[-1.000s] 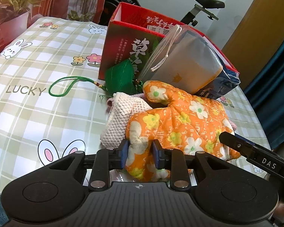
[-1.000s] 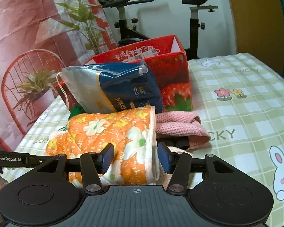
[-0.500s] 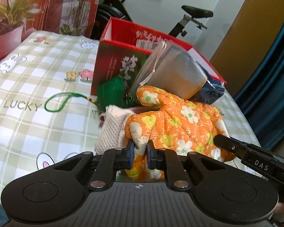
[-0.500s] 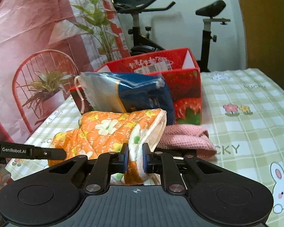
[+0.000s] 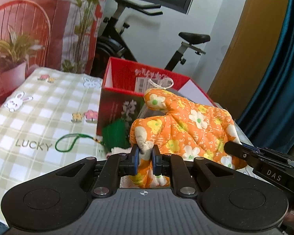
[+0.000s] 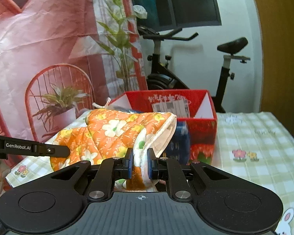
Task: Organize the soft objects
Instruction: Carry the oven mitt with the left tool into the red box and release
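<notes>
An orange quilted oven mitt (image 5: 188, 125) with white and yellow flowers hangs lifted above the table between my two grippers. My left gripper (image 5: 145, 157) is shut on its fingertip end. My right gripper (image 6: 140, 161) is shut on the white-lined cuff edge of the orange mitt (image 6: 115, 131). Each gripper's side shows in the other's view as a black bar. Behind the mitt stands an open red cardboard box (image 5: 127, 90), which appears in the right wrist view as the red box (image 6: 203, 129) with a strawberry print. The mitt hides most of a blue-and-white packet (image 6: 178, 139).
A green tassel with a looped cord (image 5: 74, 142) lies on the checked tablecloth (image 5: 39, 105) printed with rabbits and "LUCKY". A bit of pink knit cloth (image 5: 115, 150) peeks out by my left fingers. Behind the table stand an exercise bike (image 6: 223, 58) and a plant backdrop (image 6: 49, 39).
Both grippers closed on the mitt, the left on its fingertip end, the right on its cuff, and raised it off the pile. The knit cloths and the packet dropped out of sight below it.
</notes>
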`<state>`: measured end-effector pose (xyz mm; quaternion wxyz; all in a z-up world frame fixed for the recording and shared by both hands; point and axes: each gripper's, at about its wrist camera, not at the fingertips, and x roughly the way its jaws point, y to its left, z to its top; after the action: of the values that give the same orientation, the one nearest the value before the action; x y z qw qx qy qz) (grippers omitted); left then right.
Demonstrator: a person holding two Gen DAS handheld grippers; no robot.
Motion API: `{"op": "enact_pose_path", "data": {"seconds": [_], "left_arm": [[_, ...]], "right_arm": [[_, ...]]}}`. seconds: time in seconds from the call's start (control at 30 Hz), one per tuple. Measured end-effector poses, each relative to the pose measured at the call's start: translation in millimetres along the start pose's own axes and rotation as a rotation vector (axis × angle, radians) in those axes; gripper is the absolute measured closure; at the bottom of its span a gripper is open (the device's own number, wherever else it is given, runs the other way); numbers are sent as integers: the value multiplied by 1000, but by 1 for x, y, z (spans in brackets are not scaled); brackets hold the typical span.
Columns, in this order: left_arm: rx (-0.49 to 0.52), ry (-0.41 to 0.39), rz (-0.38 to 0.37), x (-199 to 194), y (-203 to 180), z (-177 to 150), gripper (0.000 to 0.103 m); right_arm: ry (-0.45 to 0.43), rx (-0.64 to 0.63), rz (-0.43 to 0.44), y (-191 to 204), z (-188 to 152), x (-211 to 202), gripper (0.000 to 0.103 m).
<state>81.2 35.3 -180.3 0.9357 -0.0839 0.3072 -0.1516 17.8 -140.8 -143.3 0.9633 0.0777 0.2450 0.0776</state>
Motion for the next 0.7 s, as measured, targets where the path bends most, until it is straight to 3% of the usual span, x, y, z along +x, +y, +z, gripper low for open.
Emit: {"op": "enact_pose_path", "data": {"seconds": [0.37,0.7], "left_arm": [[12,-76,7,-13,-1,18,89],[46,-115,3,-3,-1,57,89]], "right_arm": [[-59,-70,16,9,34,0,90],[-77,-84,51,-3,77,24,90]]}}
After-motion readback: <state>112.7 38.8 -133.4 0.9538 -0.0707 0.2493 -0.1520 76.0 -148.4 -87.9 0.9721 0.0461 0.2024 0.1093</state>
